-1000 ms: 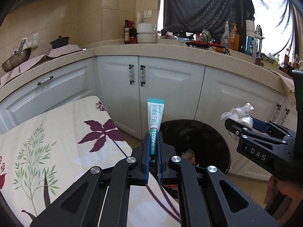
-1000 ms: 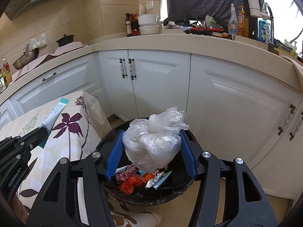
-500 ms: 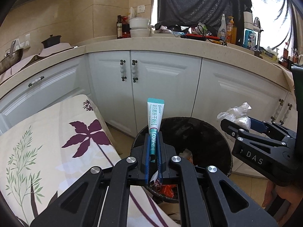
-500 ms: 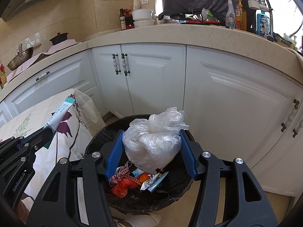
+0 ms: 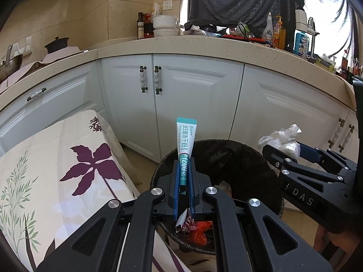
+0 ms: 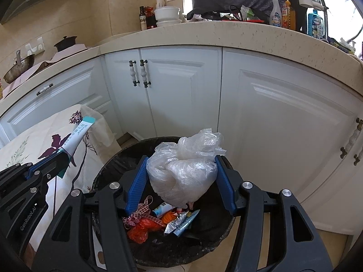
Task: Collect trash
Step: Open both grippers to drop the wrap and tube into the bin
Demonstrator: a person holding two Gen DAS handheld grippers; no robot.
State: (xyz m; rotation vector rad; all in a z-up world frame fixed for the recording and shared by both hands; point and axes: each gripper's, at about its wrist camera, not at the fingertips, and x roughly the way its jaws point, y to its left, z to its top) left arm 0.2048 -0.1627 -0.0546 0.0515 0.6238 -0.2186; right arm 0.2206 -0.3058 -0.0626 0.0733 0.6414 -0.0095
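My left gripper (image 5: 183, 165) is shut on a white and teal tube (image 5: 185, 140), which sticks up past the fingertips over the near rim of a round black trash bin (image 5: 240, 158). The same tube (image 6: 77, 136) shows at the left of the right wrist view. My right gripper (image 6: 181, 163) is shut on a crumpled clear plastic bag (image 6: 183, 170), held directly above the bin (image 6: 113, 163). Inside the bin lie red plastic, a checked ribbon and foil wrappers (image 6: 181, 222). The bag (image 5: 281, 138) and right gripper also appear at the right of the left wrist view.
White cabinets (image 6: 186, 90) under a beige counter (image 5: 204, 47) stand just behind the bin. A table with a flower-print cloth (image 5: 56, 170) sits left of the bin. Bottles, bowls and a pot stand on the counter.
Both grippers have moved forward and down toward the bin; it now looms larger under each. The tube tip now hangs over the bin's rim. Both grips are unchanged.
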